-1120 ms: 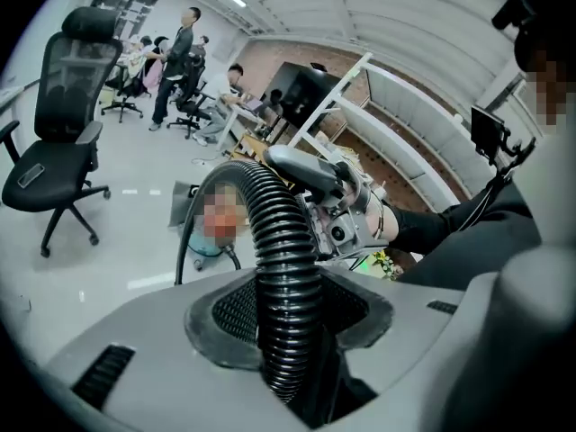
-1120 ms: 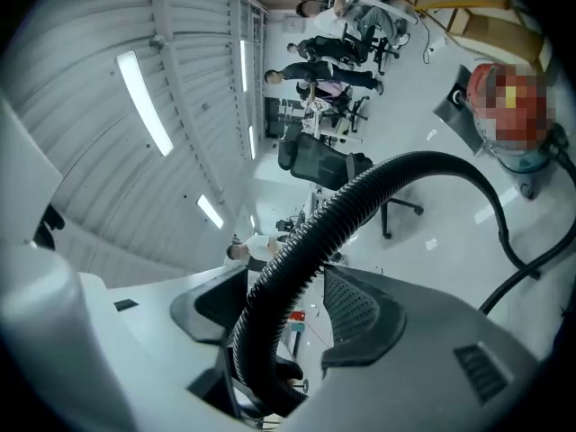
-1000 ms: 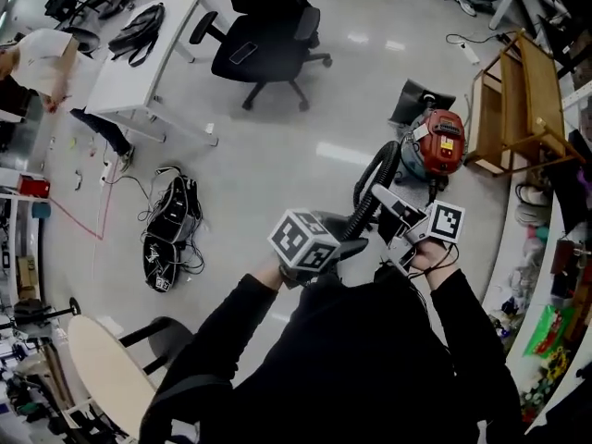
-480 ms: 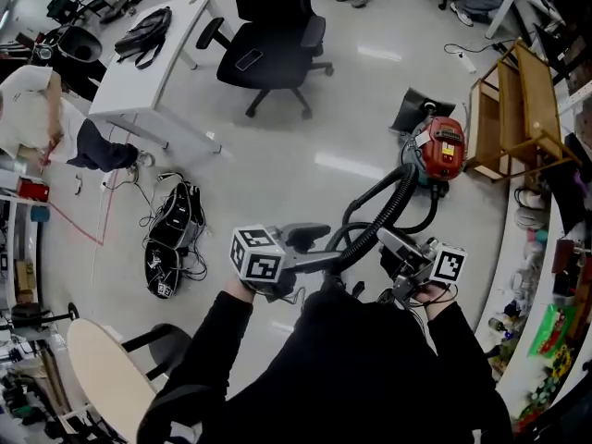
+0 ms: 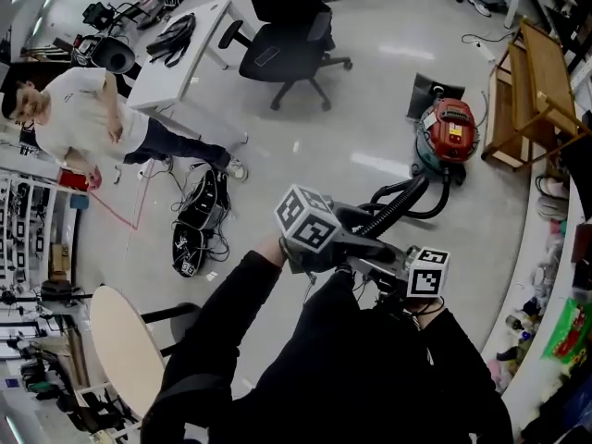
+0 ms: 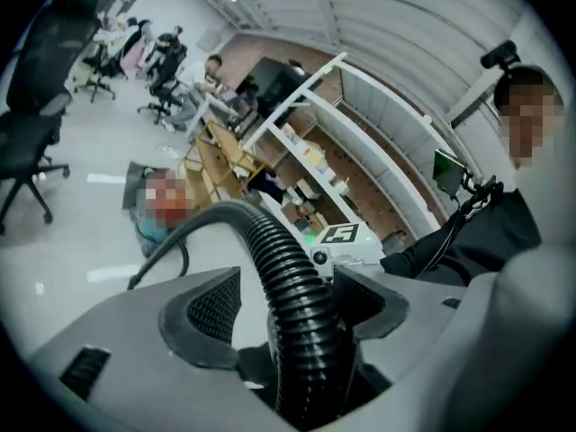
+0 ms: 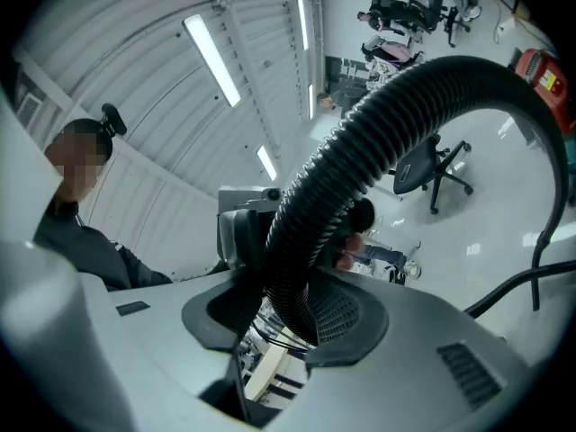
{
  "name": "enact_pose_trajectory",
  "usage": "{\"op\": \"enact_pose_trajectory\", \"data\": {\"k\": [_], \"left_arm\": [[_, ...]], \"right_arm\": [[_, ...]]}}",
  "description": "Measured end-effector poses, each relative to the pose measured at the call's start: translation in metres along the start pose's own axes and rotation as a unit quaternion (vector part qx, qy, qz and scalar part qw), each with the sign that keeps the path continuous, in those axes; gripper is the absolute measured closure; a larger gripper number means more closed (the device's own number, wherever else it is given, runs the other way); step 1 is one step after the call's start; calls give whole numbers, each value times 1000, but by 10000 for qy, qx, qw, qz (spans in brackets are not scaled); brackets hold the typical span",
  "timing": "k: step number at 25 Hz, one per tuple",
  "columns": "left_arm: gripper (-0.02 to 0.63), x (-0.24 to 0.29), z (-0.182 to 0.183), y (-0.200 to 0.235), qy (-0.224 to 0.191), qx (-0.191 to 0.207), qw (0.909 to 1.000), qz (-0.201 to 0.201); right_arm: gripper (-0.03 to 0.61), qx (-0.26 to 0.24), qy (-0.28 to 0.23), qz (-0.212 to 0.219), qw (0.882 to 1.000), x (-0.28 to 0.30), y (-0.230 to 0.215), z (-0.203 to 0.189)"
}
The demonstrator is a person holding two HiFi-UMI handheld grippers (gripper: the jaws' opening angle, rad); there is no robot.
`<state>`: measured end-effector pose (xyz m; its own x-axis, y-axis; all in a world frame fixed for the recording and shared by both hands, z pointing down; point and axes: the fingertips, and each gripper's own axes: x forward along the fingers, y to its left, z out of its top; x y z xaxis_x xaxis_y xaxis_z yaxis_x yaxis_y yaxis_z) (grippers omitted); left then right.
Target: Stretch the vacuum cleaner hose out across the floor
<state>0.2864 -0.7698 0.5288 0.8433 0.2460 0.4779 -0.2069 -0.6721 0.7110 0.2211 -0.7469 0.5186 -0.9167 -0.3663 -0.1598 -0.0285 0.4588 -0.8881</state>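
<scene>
Close to our chest, the right gripper (image 7: 288, 313) is clamped on the hose (image 7: 360, 151), its jaws having just been closing on the ribbed wall. The left gripper (image 6: 290, 300) has just been opening. The hose runs between its jaws, leaning on one pad with a gap at the other, so that side carries nothing.

That leaves us on a single grip. We judge that a sharp tug could let the ribbed hose slide through or spring out and drop.

From our hands the hose arcs down and away to the red vacuum (image 5: 450, 135) on the floor, with slack in the bend near its body. Once that slack is gone, more pull would drag or tip the vacuum, which stands just beside a wooden rack (image 5: 541, 72).

Farther left a bag (image 5: 199, 215) lies on the floor, with a person (image 5: 92, 123) beyond it. Swinging the hose that way risks catching either.
</scene>
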Motion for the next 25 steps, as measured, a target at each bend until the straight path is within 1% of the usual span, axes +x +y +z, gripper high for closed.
{"op": "enact_pose_trajectory", "data": {"k": [2, 3, 4, 5, 6, 8, 9, 10, 11, 12, 14, 16, 18, 21, 23, 25], "left_arm": [[292, 29, -25, -17, 346, -451, 9971, -504], [315, 38, -35, -25, 368, -638, 9948, -706], [344, 43, -43, -31, 262, -763, 9935, -801], [371, 45, -48, -34, 71, -841, 9932, -798], [387, 45, -52, -36, -147, -905, 9930, -739], [397, 38, -61, -34, -606, -1079, 9908, -549], [407, 30, -67, -30, -835, -1190, 9885, -411], [416, 20, -76, -25, -1042, -1294, 9858, -227], [419, 7, -87, -18, -1223, -1389, 9827, -11], [425, -6, -101, -10, -1389, -1483, 9789, 201], [442, -38, -133, 1, -1719, -1683, 9694, 487], [448, -73, -166, 4, -2063, -1864, 9587, 599], [448, -112, -196, 6, -2453, -2055, 9453, 633], [448, -160, -235, 14, -2988, -2357, 9216, 762], [448, -178, -261, 19, -3140, -2533, 9106, 903], [448, -188, -284, 18, -3242, -2736, 9004, 968]], "right_arm": [[414, -210, 300, 66, 9993, -10, 10, -19], [413, -308, 459, 58, 9985, -15, 14, -30], [413, -365, 602, 27, 9975, -20, 16, -41], [414, -401, 737, -16, 9965, -25, 16, -51], [413, -463, 881, -58, 9950, -27, 17, -59], [413, -636, 1144, -113, 9913, -25, 21, -76], [388, -693, 1246, -122, 9897, -21, 24, -86], [341, -722, 1348, -129, 9881, -16, 28, -97], [319, -728, 1457, -150, 9865, -11, 32, -110], [316, -710, 1556, -201, 9851, -6, 33, -124], [316, -627, 1676, -414, 9830, 2, 31, -154], [316, -609, 1762, -710, 9799, 14, 28, -183], [316, -700, 1914, -961, 9743, 32, 29, -213], [316, -953, 2228, -1215, 9625, 65, 31, -254], [316, -1182, 2452, -1303, 9534, 88, 33, -283], [316, -1517, 2757, -1296, 9403, 111, 38, -313]]}}
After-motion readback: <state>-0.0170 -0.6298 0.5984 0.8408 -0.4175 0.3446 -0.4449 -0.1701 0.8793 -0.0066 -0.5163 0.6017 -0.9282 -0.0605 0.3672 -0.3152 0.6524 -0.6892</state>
